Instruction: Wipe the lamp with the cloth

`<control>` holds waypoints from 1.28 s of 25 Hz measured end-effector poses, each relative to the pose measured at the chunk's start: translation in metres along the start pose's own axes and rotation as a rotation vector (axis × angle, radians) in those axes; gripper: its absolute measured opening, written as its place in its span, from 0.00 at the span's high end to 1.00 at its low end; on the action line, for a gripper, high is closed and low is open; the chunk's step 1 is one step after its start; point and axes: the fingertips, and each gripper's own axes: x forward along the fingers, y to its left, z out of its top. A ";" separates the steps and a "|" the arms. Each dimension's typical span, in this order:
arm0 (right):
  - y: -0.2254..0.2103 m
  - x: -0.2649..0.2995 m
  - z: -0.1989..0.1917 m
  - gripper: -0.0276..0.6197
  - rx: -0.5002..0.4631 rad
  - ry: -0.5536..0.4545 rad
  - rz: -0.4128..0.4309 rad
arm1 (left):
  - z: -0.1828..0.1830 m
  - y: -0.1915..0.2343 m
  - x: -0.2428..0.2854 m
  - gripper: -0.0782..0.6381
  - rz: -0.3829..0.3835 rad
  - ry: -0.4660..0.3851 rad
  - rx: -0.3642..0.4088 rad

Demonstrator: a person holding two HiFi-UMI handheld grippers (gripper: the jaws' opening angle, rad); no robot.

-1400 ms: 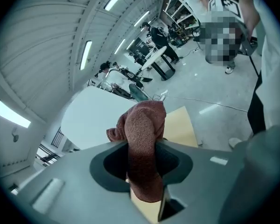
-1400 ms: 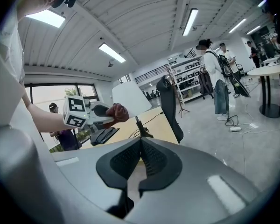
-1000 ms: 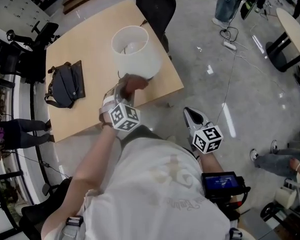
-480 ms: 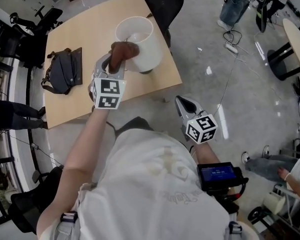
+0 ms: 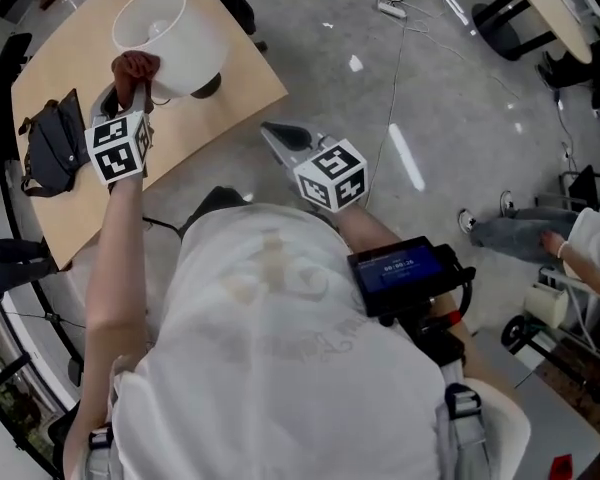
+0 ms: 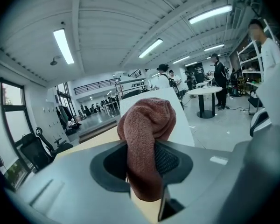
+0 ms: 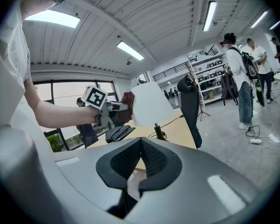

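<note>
The lamp's white shade (image 5: 170,30) stands on a dark base (image 5: 205,86) at the corner of the wooden table (image 5: 195,118). My left gripper (image 5: 130,83) is shut on a reddish-brown cloth (image 5: 135,66), which is pressed against the shade's near side by its top rim. In the left gripper view the cloth (image 6: 144,125) bulges up out of the gripper (image 6: 141,164), with the shade (image 6: 179,120) right behind it. My right gripper (image 5: 275,131) hangs over the floor beside the table, shut and empty. Its own view shows the shade (image 7: 149,104), the cloth (image 7: 127,105) and the gripper (image 7: 141,160).
A dark bag (image 5: 48,150) lies on the table to the left of the lamp. A black office chair (image 7: 191,106) stands behind the table, and the lamp's cord (image 7: 175,120) runs off the far edge. Several people stand across the hall, and cables lie on the floor (image 5: 400,13).
My left gripper has climbed with the cloth from low on the shade's side to near its top rim, rolling as it went. The right gripper has drifted slightly.
</note>
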 end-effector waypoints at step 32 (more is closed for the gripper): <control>0.007 0.068 0.015 0.94 0.011 0.017 -0.067 | 0.025 0.024 0.006 0.72 -0.242 -0.199 -0.254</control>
